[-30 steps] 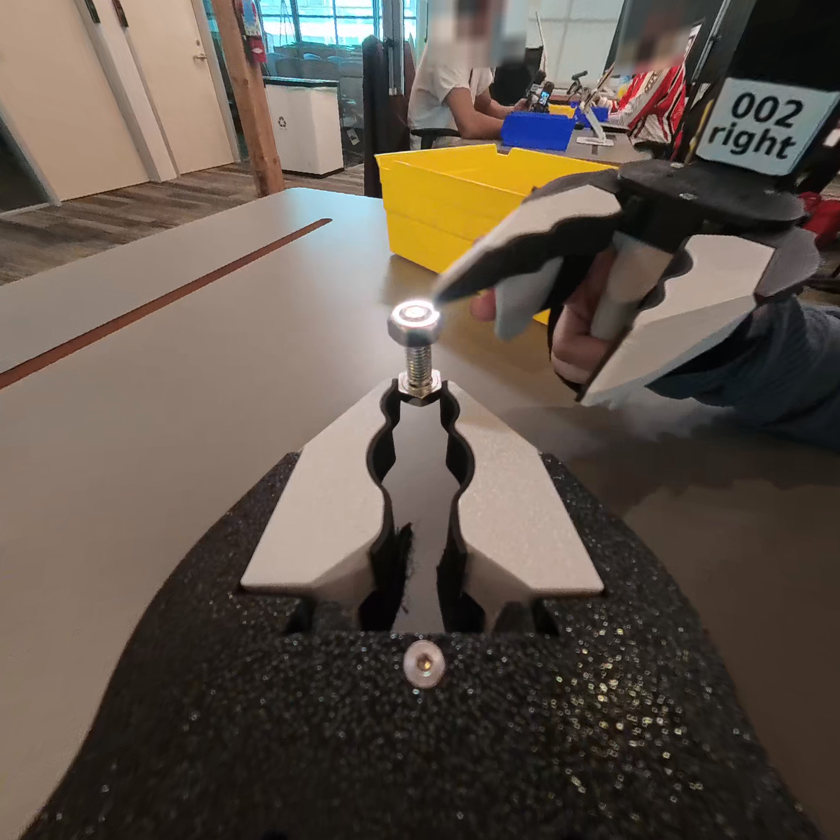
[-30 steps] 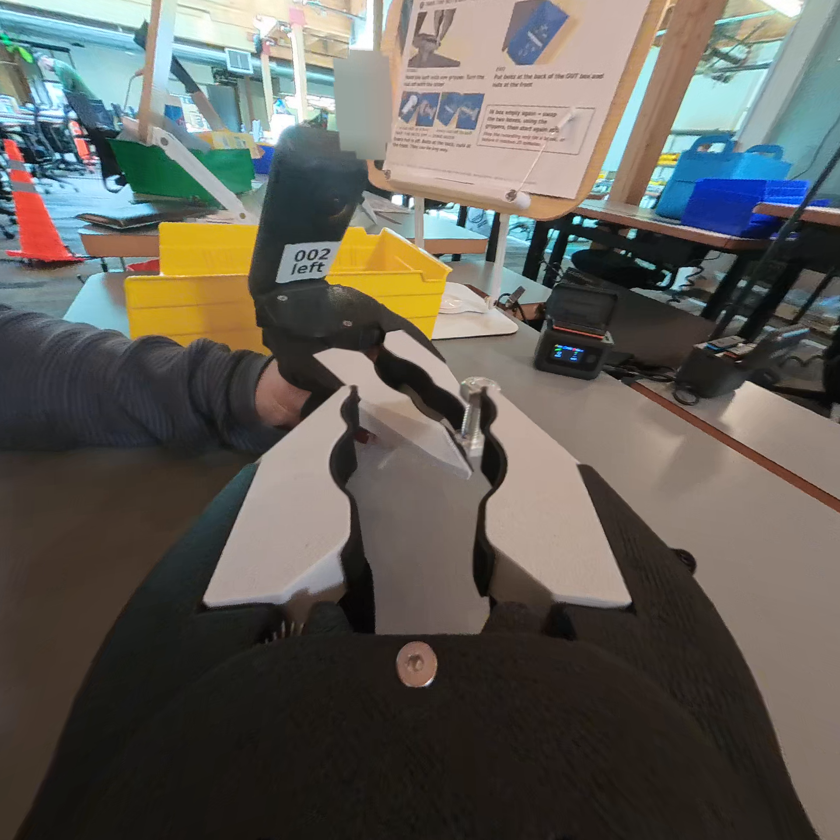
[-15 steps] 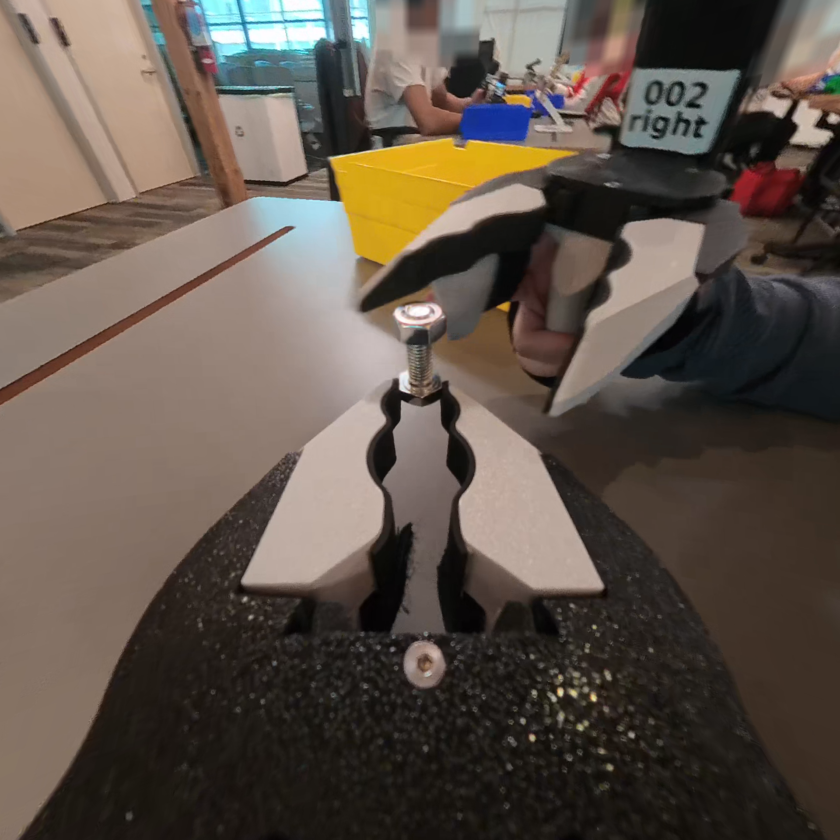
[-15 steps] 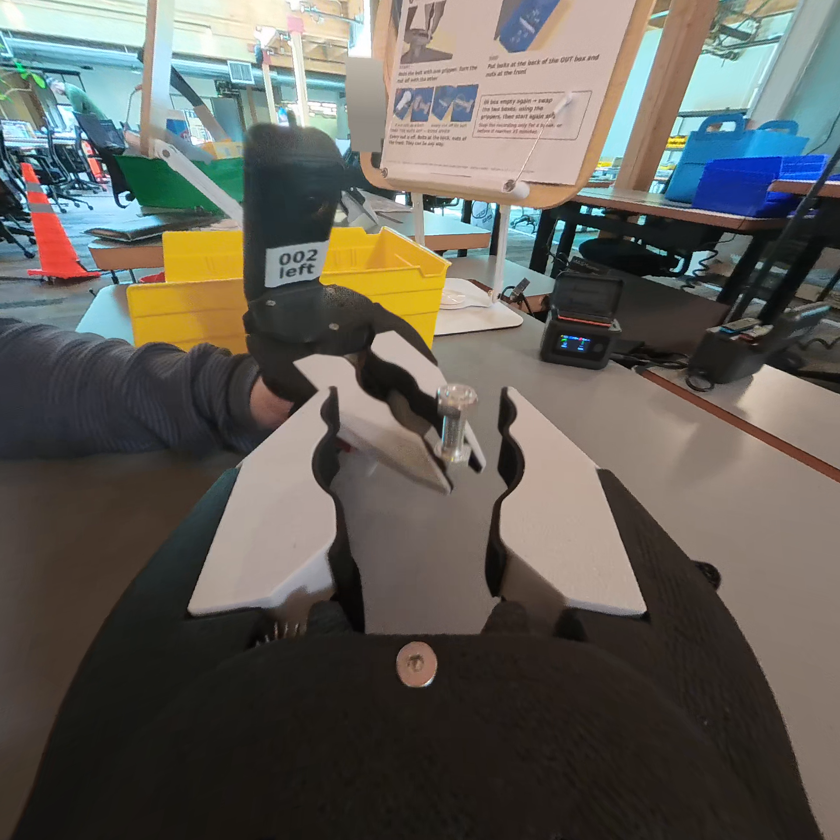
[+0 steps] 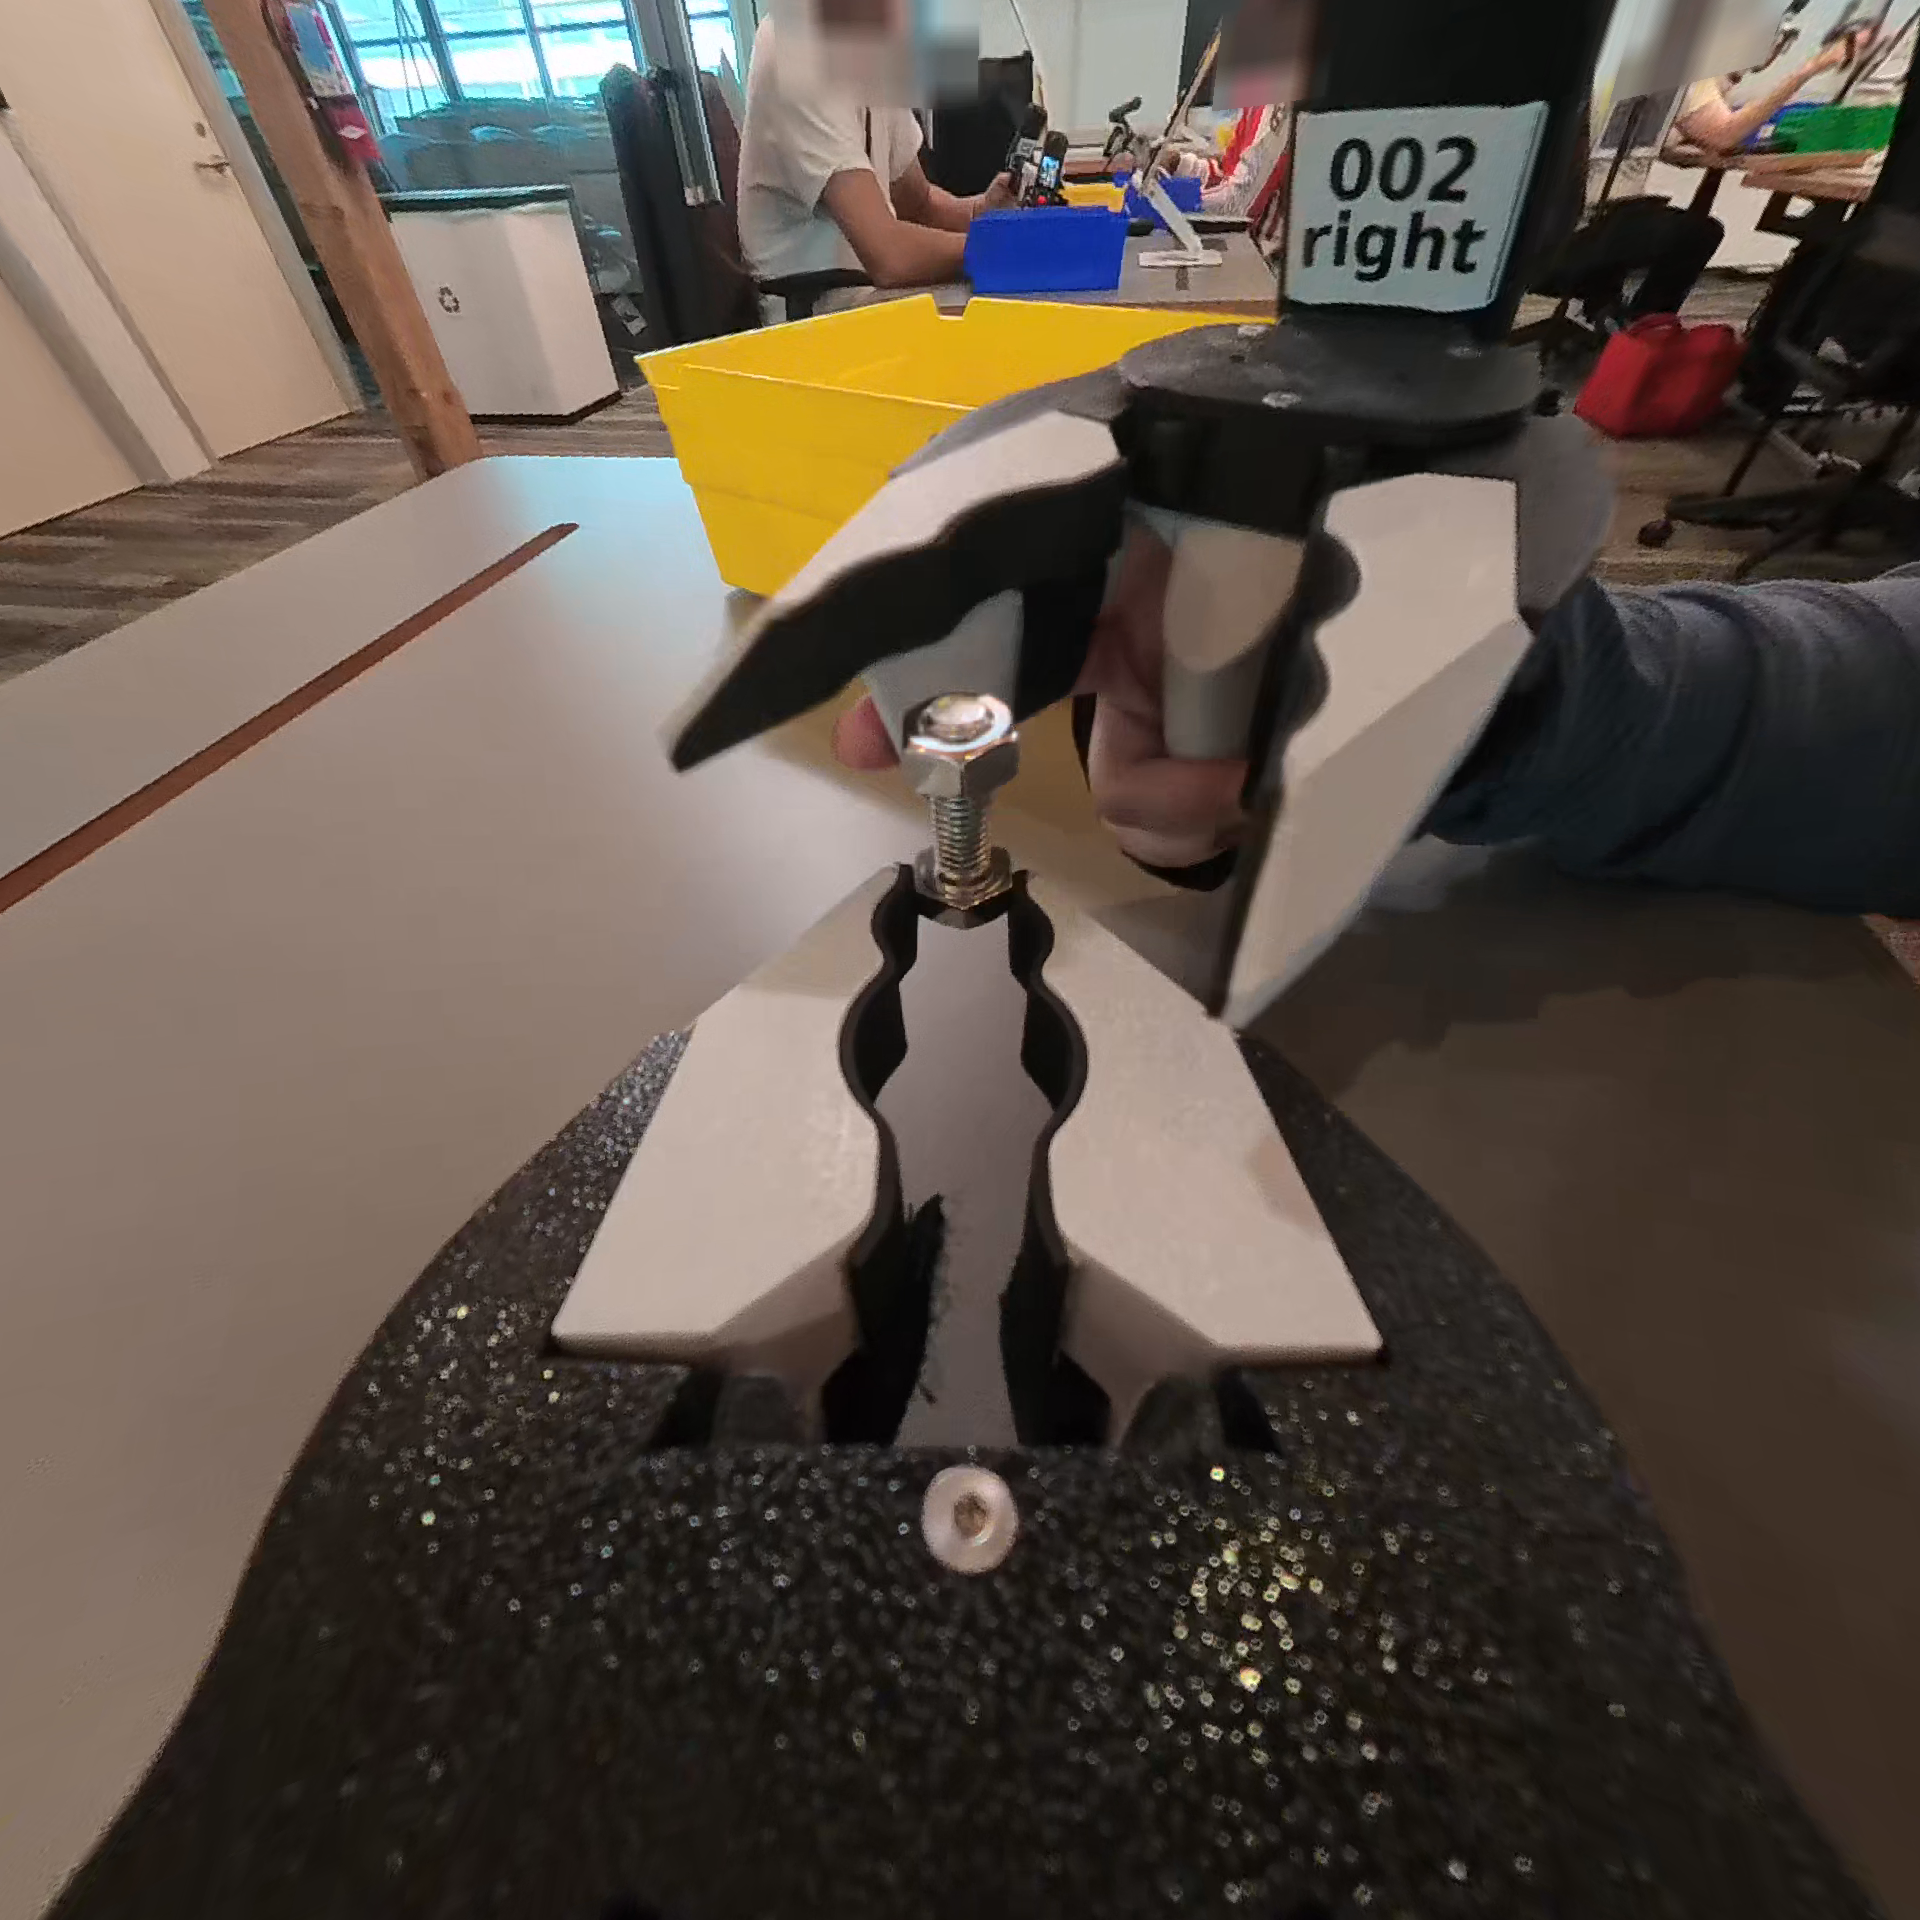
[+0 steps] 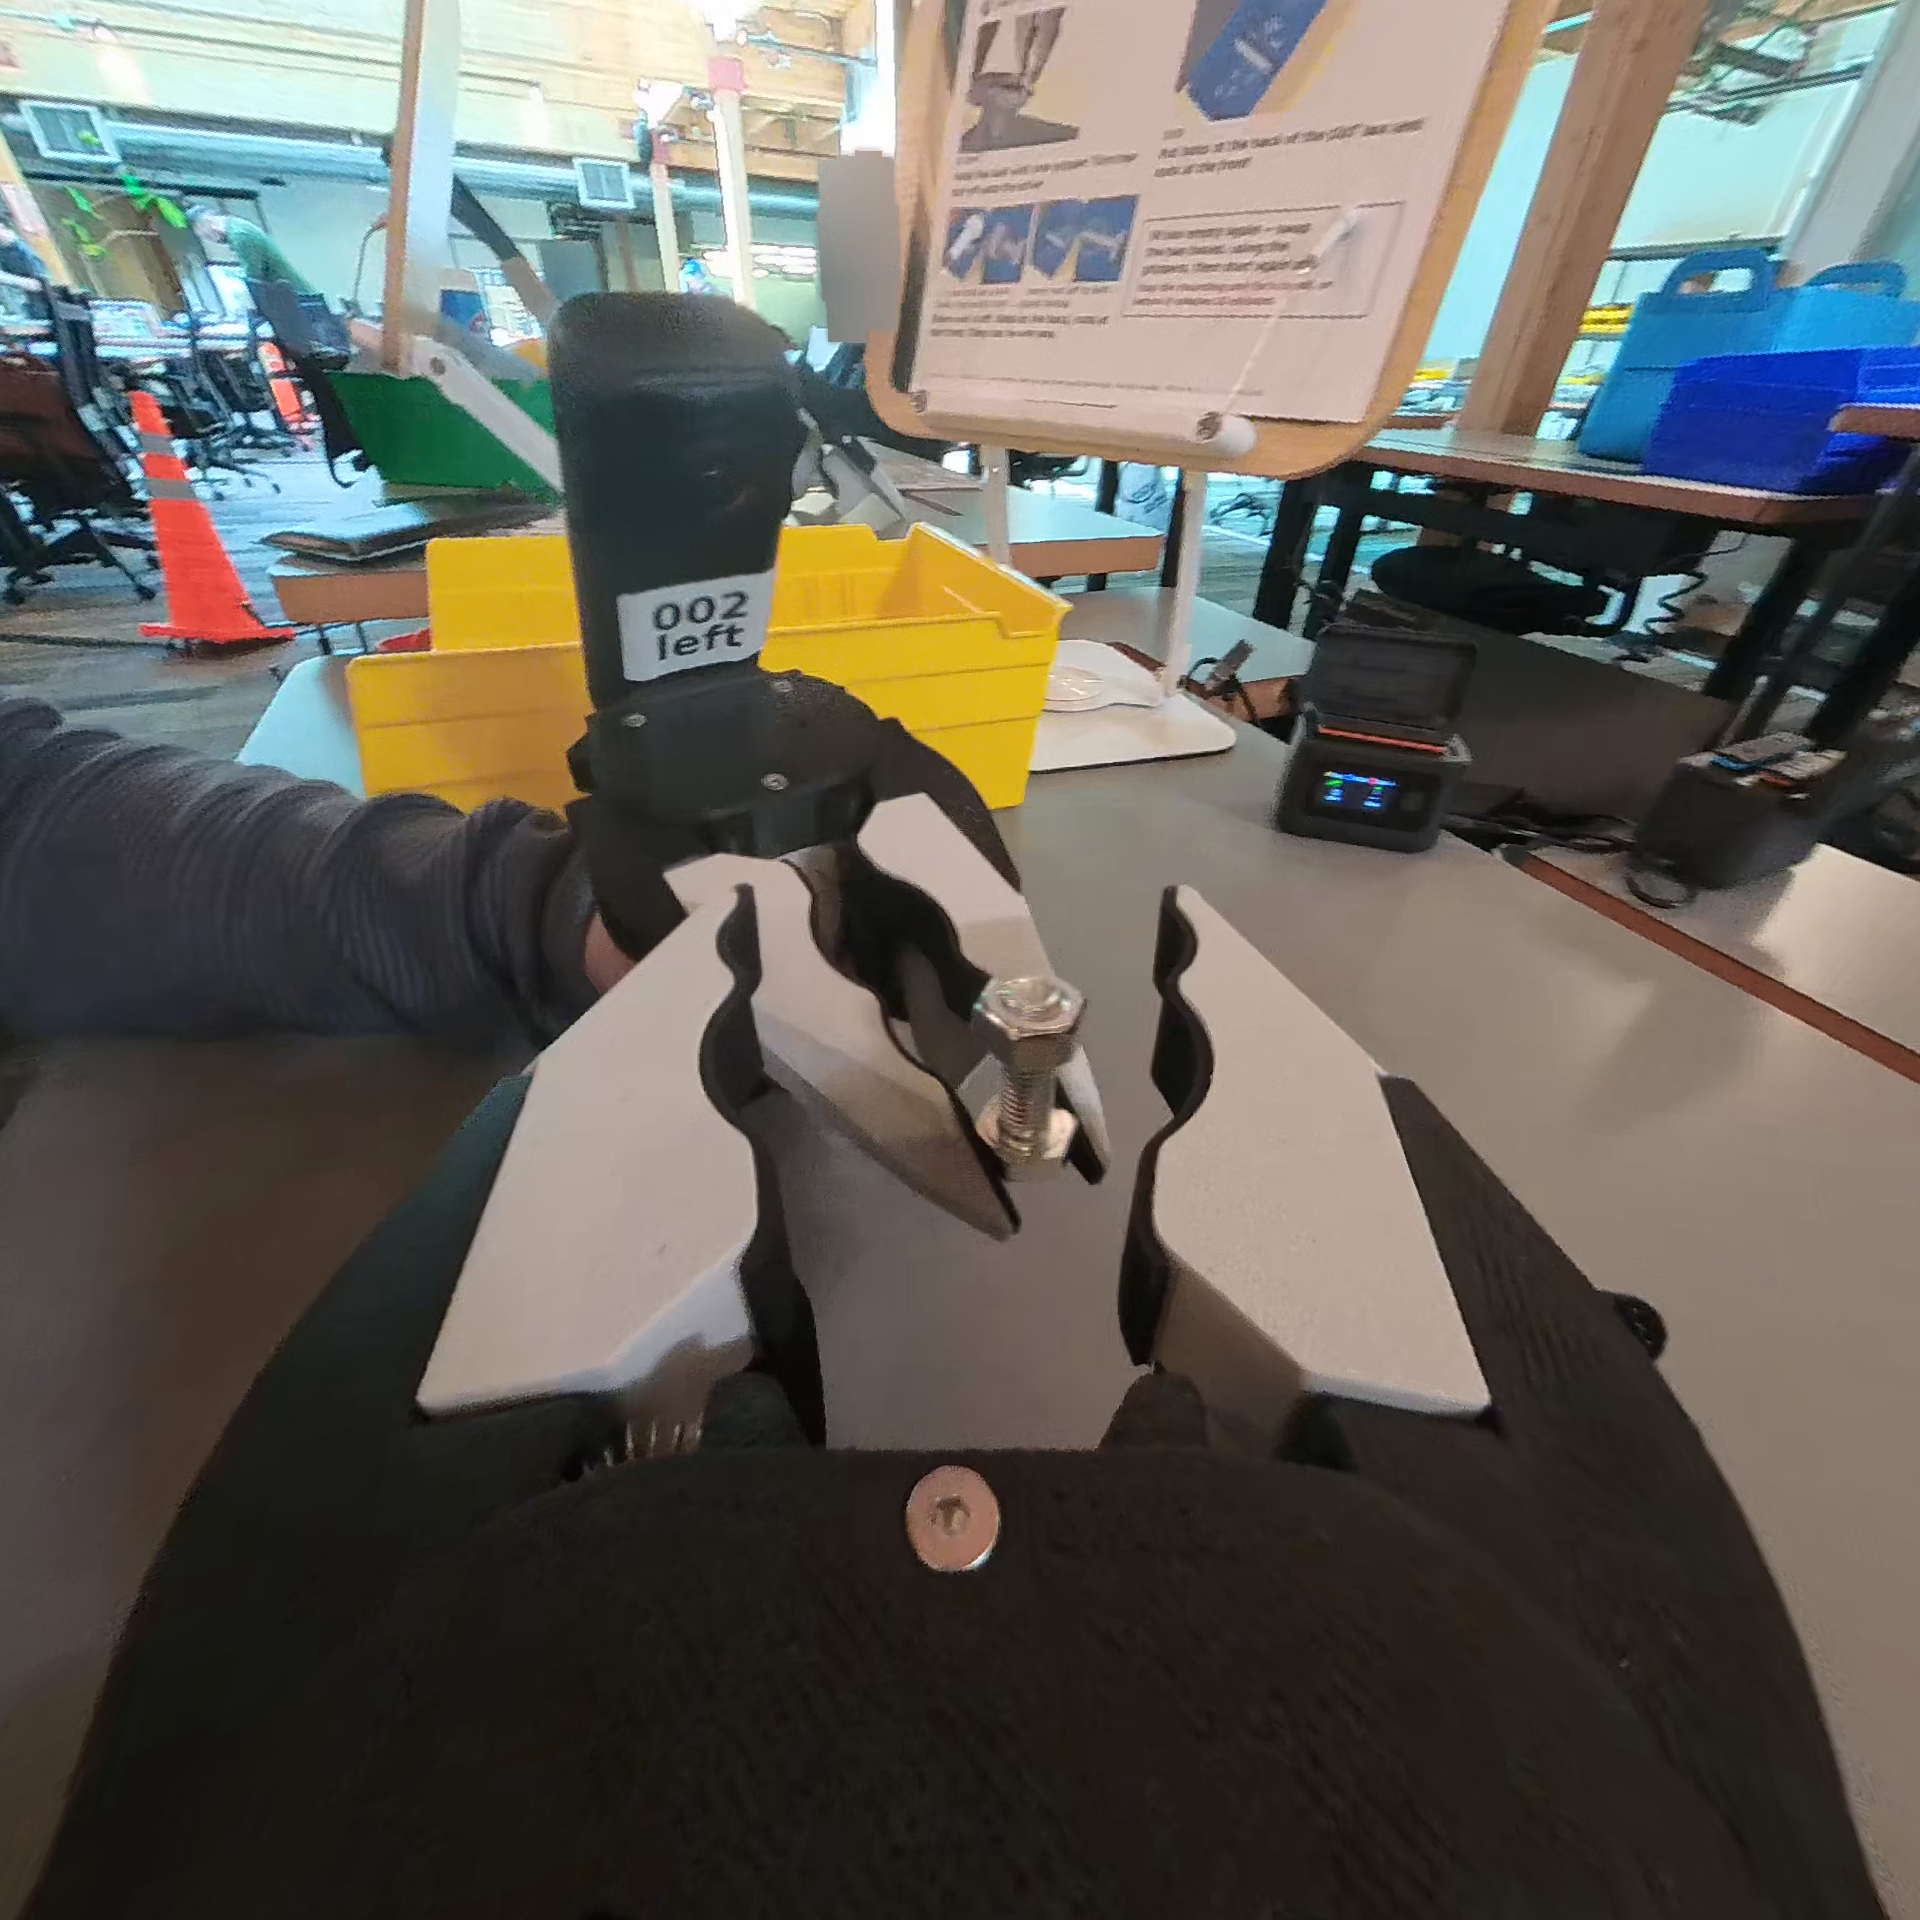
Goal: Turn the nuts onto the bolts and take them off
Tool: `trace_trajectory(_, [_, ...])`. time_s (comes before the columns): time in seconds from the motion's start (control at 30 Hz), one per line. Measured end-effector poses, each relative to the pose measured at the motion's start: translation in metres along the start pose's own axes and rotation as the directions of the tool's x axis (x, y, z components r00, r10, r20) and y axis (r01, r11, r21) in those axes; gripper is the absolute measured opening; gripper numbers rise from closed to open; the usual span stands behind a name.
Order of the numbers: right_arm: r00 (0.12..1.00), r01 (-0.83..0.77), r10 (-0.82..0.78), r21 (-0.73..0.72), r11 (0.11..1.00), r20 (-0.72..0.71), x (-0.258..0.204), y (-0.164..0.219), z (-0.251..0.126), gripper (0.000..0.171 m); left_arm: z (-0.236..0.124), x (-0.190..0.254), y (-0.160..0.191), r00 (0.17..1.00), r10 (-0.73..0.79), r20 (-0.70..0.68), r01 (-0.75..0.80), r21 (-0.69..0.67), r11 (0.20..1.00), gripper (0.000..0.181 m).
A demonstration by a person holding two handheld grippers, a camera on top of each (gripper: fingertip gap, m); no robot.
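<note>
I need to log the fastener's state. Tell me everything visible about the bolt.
The bolt is shiny silver metal with a hex head on top and a threaded shank below, standing upright. A nut sits at its lower end, pinched between the tips of the left tool. The open right tool surrounds it; contact with the head cannot be told. It is above the grey table.

Grey table (image 5: 312, 935), wooden post (image 5: 343, 239), white doors (image 5: 208, 208), wood-plank floor (image 5: 260, 509), bright windows (image 5: 499, 52) beyond
</note>
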State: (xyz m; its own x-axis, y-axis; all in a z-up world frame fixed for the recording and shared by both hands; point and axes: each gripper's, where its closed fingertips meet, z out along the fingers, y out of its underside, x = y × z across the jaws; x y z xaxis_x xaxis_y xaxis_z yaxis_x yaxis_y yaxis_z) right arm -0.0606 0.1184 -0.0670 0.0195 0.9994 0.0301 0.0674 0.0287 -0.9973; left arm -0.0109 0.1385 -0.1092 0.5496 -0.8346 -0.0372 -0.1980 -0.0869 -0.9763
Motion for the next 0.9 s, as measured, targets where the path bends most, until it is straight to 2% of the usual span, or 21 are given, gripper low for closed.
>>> trace_trajectory(0.07, [0.999, 0.001, 0.000, -0.023, 1.000, 0.037, -0.006, 0.004, 0.000, 0.069, -0.004, -0.009, 0.000, 0.999, -0.029, 0.028, 0.029, 0.010, 1.000, 0.015])
trace_trajectory(0.2, [0.999, -0.029, 0.029, -0.011, 1.000, 0.018, 0.004, 0.001, -0.007, 0.064, -0.019, -0.033, -0.002, 0.989, -0.120, 0.091, 0.114, 0.062, 0.991, 0.015])
trace_trajectory(0.3, [1.000, -0.010, 0.010, -0.012, 1.000, 0.009, 0.004, 0.002, -0.004, 0.070, -0.013, -0.011, -0.005, 0.999, -0.045, -0.003, 0.045, 0.044, 0.998, 0.015])
trace_trajectory(0.4, [0.998, 0.002, -0.001, -0.022, 1.000, 0.061, -0.008, 0.005, 0.001, 0.073, 0.001, 0.012, 0.002, 0.997, 0.006, -0.080, -0.007, -0.011, 1.000, 0.016])
trace_trajectory(0.5, [0.994, 0.013, -0.009, -0.041, 0.999, 0.106, -0.016, 0.008, 0.002, 0.068, -0.003, 0.003, 0.005, 0.998, -0.022, -0.056, 0.022, -0.012, 1.000, 0.015])
trace_trajectory(0.63, [0.998, -0.002, 0.003, -0.026, 1.000, 0.071, -0.004, 0.004, -0.007, 0.062, -0.018, -0.013, -0.006, 0.993, -0.110, -0.047, 0.113, 0.072, 0.991, 0.015])
trace_trajectory(0.8, [0.996, -0.002, 0.002, -0.007, 1.000, 0.093, -0.011, 0.003, -0.002, 0.071, -0.008, 0.018, -0.007, 0.980, -0.080, -0.185, 0.091, 0.048, 0.995, 0.015])
trace_trajectory(0.9, [0.986, -0.011, 0.013, -0.014, 1.000, 0.165, -0.026, 0.004, 0.001, 0.070, -0.005, 0.021, -0.002, 0.977, -0.090, -0.191, 0.096, 0.026, 0.995, 0.016])
